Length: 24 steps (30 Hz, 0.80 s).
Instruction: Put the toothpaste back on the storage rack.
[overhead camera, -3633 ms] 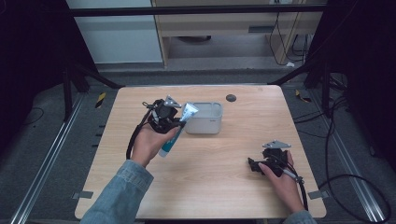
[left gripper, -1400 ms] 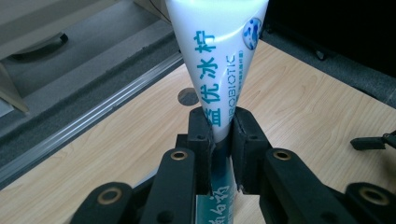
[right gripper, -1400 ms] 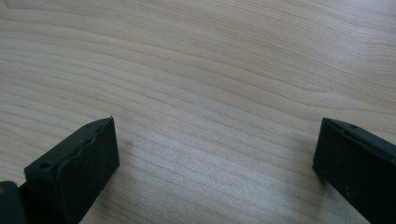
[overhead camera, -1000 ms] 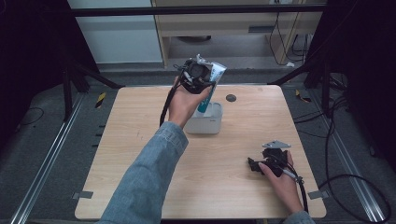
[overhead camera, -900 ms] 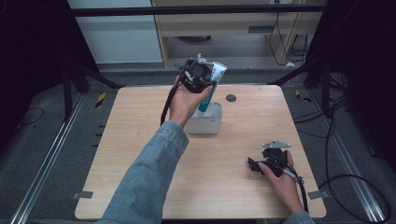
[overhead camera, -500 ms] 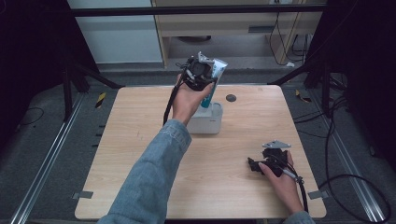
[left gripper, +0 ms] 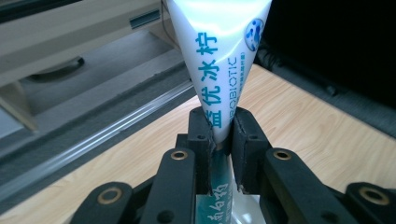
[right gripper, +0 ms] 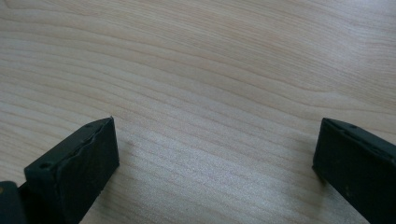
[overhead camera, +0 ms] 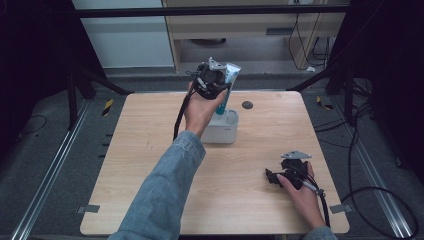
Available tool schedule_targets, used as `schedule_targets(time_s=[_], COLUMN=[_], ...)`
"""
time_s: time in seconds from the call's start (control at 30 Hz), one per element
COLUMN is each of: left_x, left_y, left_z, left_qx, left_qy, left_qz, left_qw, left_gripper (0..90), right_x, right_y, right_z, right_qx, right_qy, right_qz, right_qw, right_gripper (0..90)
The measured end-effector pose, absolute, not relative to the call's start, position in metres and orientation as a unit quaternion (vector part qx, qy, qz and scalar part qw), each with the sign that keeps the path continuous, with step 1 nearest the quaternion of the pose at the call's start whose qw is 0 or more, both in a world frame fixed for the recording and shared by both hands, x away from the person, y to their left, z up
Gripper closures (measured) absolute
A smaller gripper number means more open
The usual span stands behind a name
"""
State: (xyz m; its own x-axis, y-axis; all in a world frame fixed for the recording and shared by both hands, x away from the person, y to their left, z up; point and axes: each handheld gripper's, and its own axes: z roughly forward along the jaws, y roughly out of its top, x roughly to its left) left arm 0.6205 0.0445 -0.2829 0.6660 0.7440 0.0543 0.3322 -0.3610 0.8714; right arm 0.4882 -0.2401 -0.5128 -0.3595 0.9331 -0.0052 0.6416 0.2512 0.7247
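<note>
Two jaws of left gripper [left gripper: 221,135] clamped on toothpaste tube [left gripper: 219,56], held upright; white container [overhead camera: 221,131] directly beneath. Step judged: tube placement into container. Next: straight lowering, then release. Right gripper [right gripper: 215,163] parted, empty, rested on table [overhead camera: 280,130].

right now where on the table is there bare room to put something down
The table's whole left half is bare wood, from the white box out to the left edge. The middle strip between the box and the right tongs is bare too. It is crowded at the box, where the left tongs hold the toothpaste tube above it.
</note>
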Motion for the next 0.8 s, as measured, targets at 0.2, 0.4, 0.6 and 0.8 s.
schedule_targets(time_s=[0.2, 0.4, 0.6, 0.8], left_x=[0.621, 0.622, 0.62, 0.616], left_y=[0.046, 0.047, 0.05, 0.052], left_z=[-0.289, -0.299, -0.302, -0.308], left_qx=[0.793, 0.788, 0.785, 0.783], left_qy=[0.339, 0.34, 0.348, 0.346], left_qz=[0.245, 0.247, 0.245, 0.253], left_qw=[0.442, 0.45, 0.451, 0.45], left_gripper=[78.7, 78.8, 78.7, 78.7], right_x=[0.488, 0.488, 0.488, 0.488], right_y=[-0.24, -0.24, -0.24, -0.24], right_z=[-0.513, -0.513, -0.513, -0.513], right_qx=[0.519, 0.519, 0.518, 0.519], right_qy=[0.758, 0.758, 0.759, 0.759], right_qz=[0.324, 0.323, 0.322, 0.323], right_qw=[0.225, 0.225, 0.226, 0.225], right_gripper=[0.5, 0.4, 0.4, 0.5])
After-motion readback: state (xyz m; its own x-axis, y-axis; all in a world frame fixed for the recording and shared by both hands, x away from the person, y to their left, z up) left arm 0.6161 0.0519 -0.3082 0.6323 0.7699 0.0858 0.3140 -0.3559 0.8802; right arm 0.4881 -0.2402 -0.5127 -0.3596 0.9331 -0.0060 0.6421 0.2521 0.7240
